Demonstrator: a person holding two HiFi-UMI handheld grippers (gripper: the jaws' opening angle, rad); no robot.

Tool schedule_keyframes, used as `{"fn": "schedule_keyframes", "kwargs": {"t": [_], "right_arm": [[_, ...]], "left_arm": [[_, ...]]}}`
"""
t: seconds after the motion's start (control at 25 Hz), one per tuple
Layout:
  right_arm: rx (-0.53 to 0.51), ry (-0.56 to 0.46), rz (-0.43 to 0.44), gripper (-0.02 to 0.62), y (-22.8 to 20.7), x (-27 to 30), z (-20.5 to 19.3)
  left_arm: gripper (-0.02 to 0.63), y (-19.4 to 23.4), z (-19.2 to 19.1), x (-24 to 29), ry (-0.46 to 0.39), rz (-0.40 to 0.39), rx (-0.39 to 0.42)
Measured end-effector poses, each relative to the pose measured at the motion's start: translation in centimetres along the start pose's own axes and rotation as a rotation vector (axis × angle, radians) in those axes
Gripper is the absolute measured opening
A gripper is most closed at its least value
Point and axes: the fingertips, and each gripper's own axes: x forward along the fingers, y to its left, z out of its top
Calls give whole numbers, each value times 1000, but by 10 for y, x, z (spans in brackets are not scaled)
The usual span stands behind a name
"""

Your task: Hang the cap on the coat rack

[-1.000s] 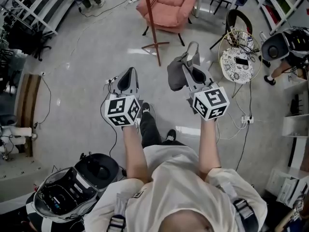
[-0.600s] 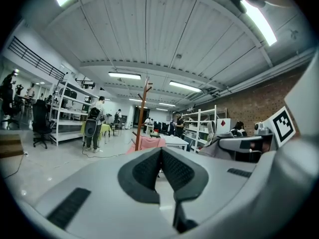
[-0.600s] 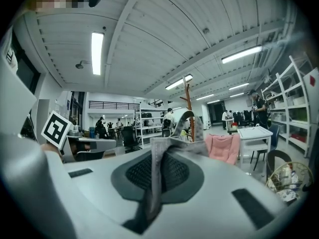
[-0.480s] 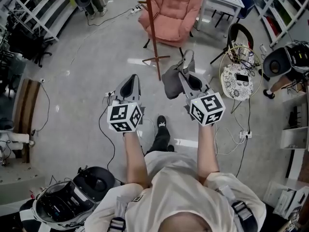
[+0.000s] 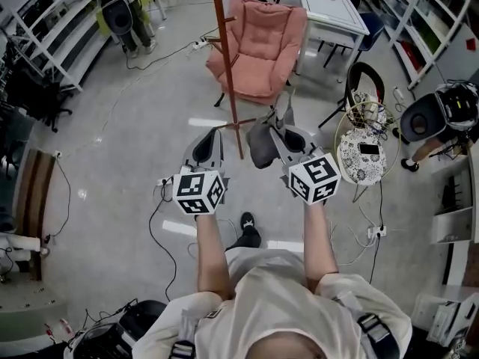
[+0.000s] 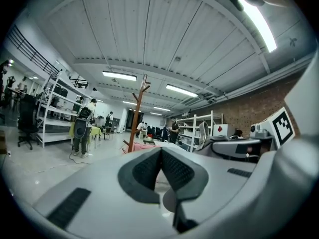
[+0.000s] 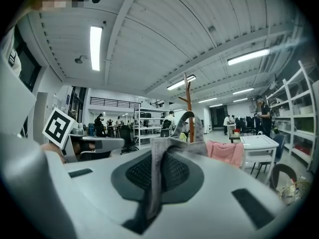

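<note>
The coat rack (image 5: 224,66) is a tall red-brown wooden pole with short pegs, standing just beyond both grippers in the head view. A grey cap (image 5: 260,137) hangs from my right gripper (image 5: 281,129), which is shut on its fabric. In the right gripper view the cap's cloth (image 7: 155,168) runs between the jaws and its strap loops up in front of the coat rack (image 7: 189,108). My left gripper (image 5: 208,144) is to the left of the pole, shut and empty. In the left gripper view the jaws of the left gripper (image 6: 160,151) meet, and the coat rack (image 6: 135,113) stands ahead.
A pink armchair (image 5: 258,47) sits right behind the rack, and a white table (image 5: 333,10) stands beyond it. A round wire side table (image 5: 363,144) is to the right. Cables (image 5: 161,200) trail on the floor. Shelving (image 5: 52,21) lines the left wall.
The person has walked forward, so the coat rack and armchair are nearer. Both grippers now sit close to the pole, one on each side. The cap stays in the right gripper.
</note>
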Motion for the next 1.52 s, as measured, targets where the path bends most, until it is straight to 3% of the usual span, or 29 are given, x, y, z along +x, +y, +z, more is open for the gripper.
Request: {"fn": "schedule_keyframes", "kwargs": {"t": [0.32,0.56,0.96,1.2,1.52], "right_arm": [[-30,-25,-7,9,-27,67,28],[-56,-29,-32,9,-41,108,41],[-59,-4,-30,9,-76,162,43],[-72,31,31,9,-95,187,39],[-89,7,100,9,-129,220,56]], "left_arm": [[6,20,23,65,-18,-75,22],[6,45,19,95,14,-112,4],[6,99,26,139,15,-33,-11],[6,108,33,163,-7,6,8],[6,117,45,215,-23,52,10]]}}
